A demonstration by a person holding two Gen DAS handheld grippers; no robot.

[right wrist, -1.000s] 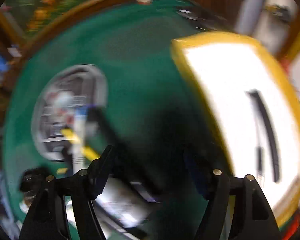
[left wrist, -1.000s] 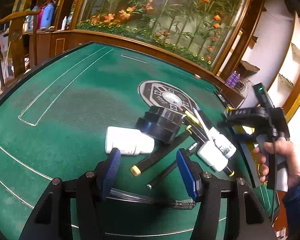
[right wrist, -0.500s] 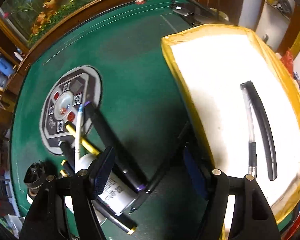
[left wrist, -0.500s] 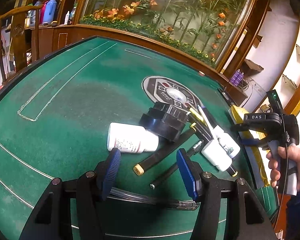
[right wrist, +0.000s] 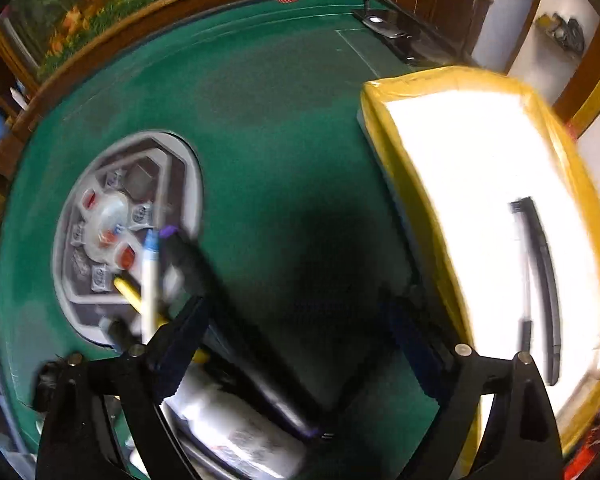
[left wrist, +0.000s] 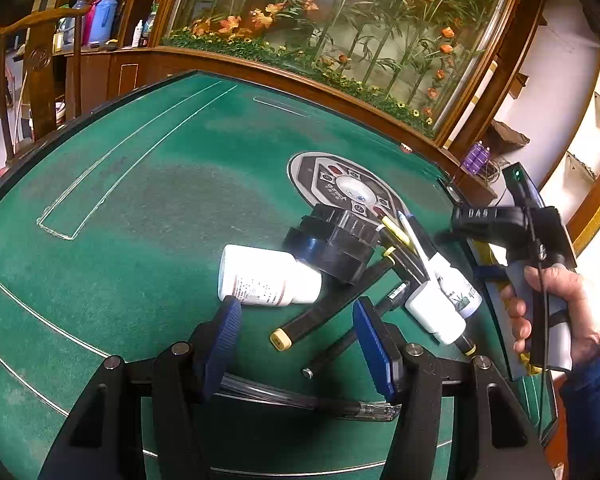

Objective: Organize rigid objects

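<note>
— Left wrist view: what words can be read?
— "DAS" in white on the right gripper [left wrist: 478,240], which a hand [left wrist: 556,312] holds. The white bottle [left wrist: 266,278] has small print, too tiny to read.
— Where is the bottle?
— Lying on the green table [left wrist: 140,200], just ahead of the left gripper [left wrist: 296,332], whose jaws stand half open and empty.
— And the right one?
— Its jaws have just been opening wide, with nothing between them, beside the yellow tray [right wrist: 384,128].
</note>
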